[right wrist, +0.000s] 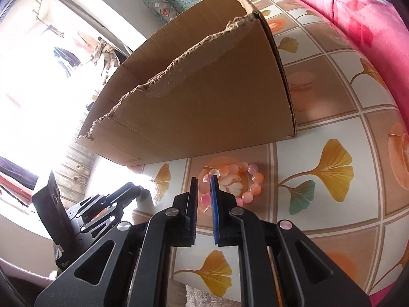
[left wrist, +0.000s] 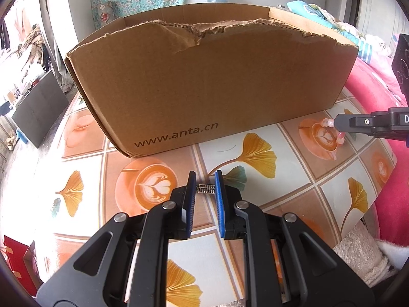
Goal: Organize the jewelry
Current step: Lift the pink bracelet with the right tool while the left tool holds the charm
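In the left wrist view my left gripper [left wrist: 205, 179] has its blue pads closed on a small silver linked piece of jewelry [left wrist: 206, 188], just above the patterned tablecloth. In the right wrist view my right gripper [right wrist: 203, 183] has its pads closed to a narrow gap around one side of a pink bead bracelet [right wrist: 251, 179] that lies on the cloth. The bracelet [left wrist: 332, 128] and the right gripper's tip [left wrist: 342, 124] also show at the right of the left wrist view. A torn brown cardboard box [left wrist: 204, 76] stands just behind both; it also shows in the right wrist view [right wrist: 204, 97].
The table [left wrist: 255, 133] has a tile-patterned cloth with ginkgo leaves and coffee cups. A pink blanket [left wrist: 373, 81] lies at the right. A white fluffy towel [left wrist: 358, 255] sits at the near right edge. The left gripper's body [right wrist: 102, 209] shows at the left of the right wrist view.
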Motion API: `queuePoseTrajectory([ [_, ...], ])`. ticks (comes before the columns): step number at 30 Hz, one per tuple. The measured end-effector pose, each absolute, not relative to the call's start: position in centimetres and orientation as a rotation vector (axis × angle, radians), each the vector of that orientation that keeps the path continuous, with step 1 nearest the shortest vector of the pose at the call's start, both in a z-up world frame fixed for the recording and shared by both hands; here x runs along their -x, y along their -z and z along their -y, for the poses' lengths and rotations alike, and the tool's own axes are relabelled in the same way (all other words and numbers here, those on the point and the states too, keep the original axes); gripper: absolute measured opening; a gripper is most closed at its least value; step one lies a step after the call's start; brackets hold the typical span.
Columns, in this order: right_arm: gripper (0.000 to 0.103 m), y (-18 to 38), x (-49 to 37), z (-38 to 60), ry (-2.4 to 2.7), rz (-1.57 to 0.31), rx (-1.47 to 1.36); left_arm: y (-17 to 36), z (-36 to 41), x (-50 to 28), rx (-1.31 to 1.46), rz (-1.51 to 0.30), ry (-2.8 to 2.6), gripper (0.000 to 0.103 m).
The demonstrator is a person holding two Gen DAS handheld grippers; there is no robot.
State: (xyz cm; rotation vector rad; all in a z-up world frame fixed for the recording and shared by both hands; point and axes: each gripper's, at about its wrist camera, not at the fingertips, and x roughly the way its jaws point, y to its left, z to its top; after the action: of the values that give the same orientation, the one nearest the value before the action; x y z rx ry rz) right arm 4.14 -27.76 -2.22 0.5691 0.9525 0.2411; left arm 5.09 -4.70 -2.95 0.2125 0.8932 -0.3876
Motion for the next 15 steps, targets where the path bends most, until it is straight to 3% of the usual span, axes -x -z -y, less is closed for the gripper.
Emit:
queuePoseTrajectory([
  [15,0.010,2.16,-4.51,27.37,-0.264,-0.973,-0.572,2.66,4.92,-6.01,-0.200,-0.928,0.372,0.014],
])
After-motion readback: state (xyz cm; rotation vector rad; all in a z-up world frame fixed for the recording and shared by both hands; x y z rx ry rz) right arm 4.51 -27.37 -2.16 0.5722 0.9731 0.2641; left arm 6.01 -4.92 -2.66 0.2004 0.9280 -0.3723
